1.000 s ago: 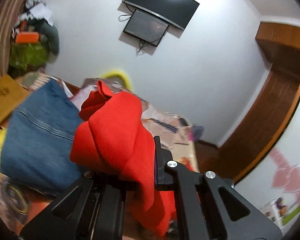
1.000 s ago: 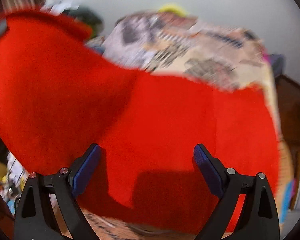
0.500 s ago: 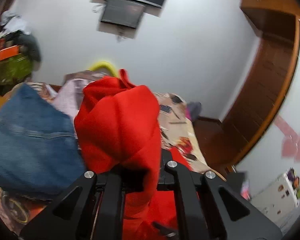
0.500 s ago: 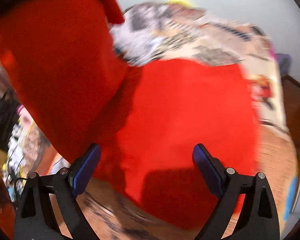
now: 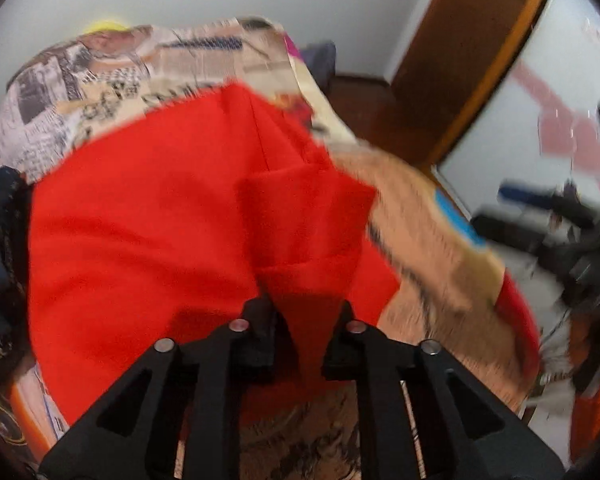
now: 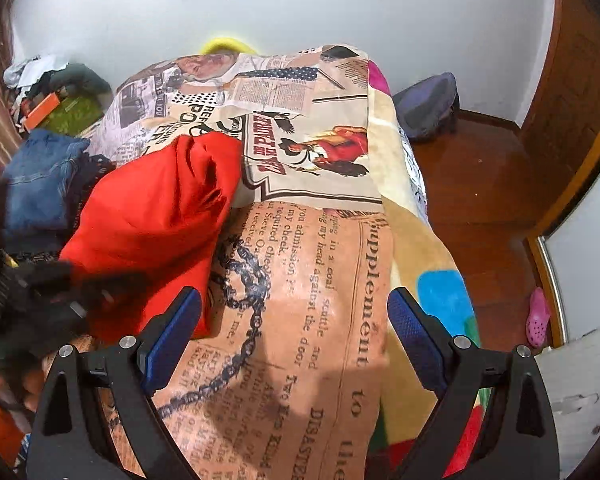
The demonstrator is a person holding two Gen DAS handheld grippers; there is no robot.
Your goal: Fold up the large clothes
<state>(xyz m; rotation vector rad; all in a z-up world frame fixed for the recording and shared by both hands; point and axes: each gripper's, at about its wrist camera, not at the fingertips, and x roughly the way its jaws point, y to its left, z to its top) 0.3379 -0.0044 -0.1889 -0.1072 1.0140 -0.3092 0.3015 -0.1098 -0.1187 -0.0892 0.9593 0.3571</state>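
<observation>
The red garment (image 5: 148,216) is laid on the bed (image 6: 324,280), bunched toward the bed's left side, short of the far edge where the printed newspaper-pattern blanket (image 6: 292,80) is left bare. In the left wrist view a folded flap is seen doubled over the main panel, so a fold is judged just placed.

Left gripper (image 5: 300,312): jaws have just been opening; a red tail of cloth is between them. Whether the pads press on it cannot be told from the blurred frame; release is judged under way, so that the flap stays where it was dropped.

Right gripper (image 6: 294,322): jaws spread wide, nothing held, held above bare blanket at the near edge, just beside the garment's right hem. Probably positioned for the next grab.

Denim (image 6: 40,184) is piled at the left edge, apart from the fold.
</observation>
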